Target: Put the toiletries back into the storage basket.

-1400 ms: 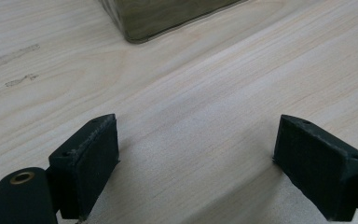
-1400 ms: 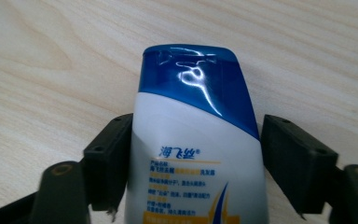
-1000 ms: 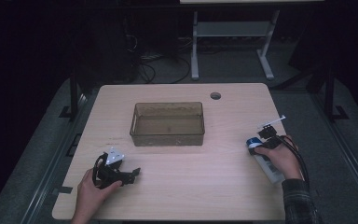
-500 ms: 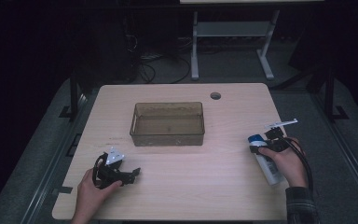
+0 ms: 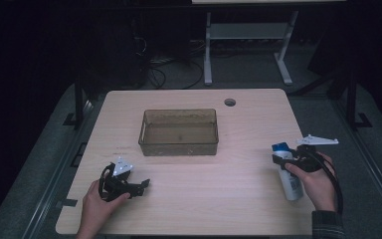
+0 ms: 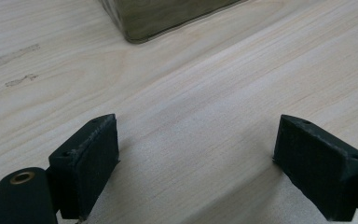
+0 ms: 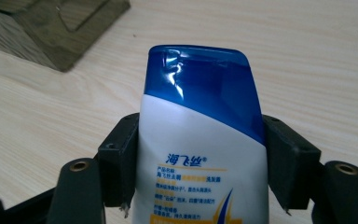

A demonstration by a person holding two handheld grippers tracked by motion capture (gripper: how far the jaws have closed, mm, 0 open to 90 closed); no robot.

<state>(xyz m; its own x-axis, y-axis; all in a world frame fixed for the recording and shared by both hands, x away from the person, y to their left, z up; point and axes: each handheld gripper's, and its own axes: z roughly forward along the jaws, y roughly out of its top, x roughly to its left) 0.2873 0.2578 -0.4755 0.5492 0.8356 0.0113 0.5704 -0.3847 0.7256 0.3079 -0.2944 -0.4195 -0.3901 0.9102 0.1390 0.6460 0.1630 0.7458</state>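
Already the right tongs (image 5: 283,160) pinch the white, blue-capped plastic shampoo bottle (image 5: 289,174) near the pale wooden bench's (image 5: 219,199) right edge; the brown translucent tub (image 5: 179,132) lies up-left, while the left tongs (image 5: 142,185) rest spread.

On the counter (image 5: 194,199) the bin (image 5: 178,132) sits near the middle, toward the far side. The left gripper (image 5: 142,185) rests on the counter before the bin, to its left. The bottle (image 5: 289,172) lies near the right edge, between the fingers of the right gripper (image 5: 278,160), well apart from the bin.
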